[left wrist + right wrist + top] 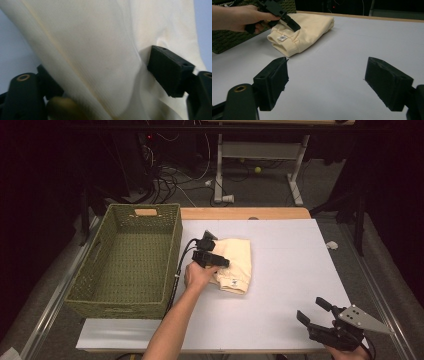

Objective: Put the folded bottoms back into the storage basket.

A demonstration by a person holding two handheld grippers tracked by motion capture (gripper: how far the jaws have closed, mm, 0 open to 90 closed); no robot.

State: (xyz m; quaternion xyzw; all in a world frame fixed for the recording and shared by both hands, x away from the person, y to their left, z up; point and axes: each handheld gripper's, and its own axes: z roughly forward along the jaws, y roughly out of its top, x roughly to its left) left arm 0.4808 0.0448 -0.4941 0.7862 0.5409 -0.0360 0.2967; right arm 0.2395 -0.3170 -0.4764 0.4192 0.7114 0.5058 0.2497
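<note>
The folded garment (234, 262) is a cream-coloured knit piece, lying flat on the white table top (290, 285) just to the right of the woven green basket (130, 260), apart from its wall; it is folded into a thick, roughly rectangular bundle; a ribbed hem runs along the edge farthest from the basket's handle end, with a small white label (282, 38) sewn beside it; part of its cloth stands between spread black jaws
</note>
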